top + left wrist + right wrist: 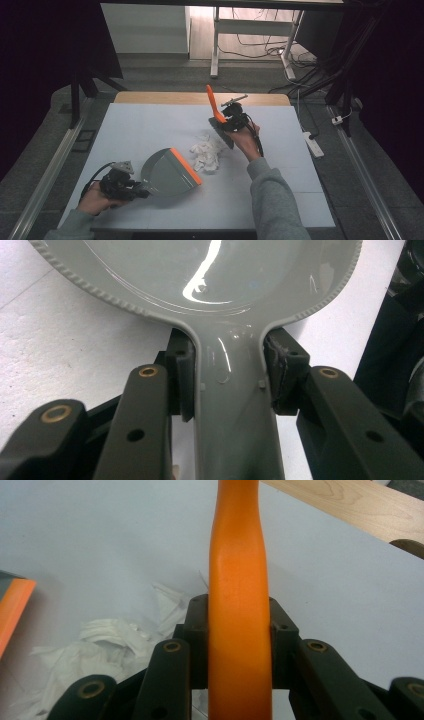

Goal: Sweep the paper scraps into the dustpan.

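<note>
Dustpan (pixel 167 172): flat on the table (pixel 150 125), orange lip facing the paper scraps (pixel 207 152), so debris can be swept straight in.
Left gripper (pixel 131 189): jaws clamped on the dustpan's grey handle (pixel 232 405), likely steadying it against the push.
Brush (pixel 220 117): tilted, orange handle (pixel 239 630) up, head beyond the scraps, on the side away from the pan.
Right gripper (pixel 234 120): jaws closed on that handle.
Scraps: 1 pile between brush and lip, just beside the lip.

A white power strip (pixel 313 142) lies on the grey floor (pixel 165 75).
</note>
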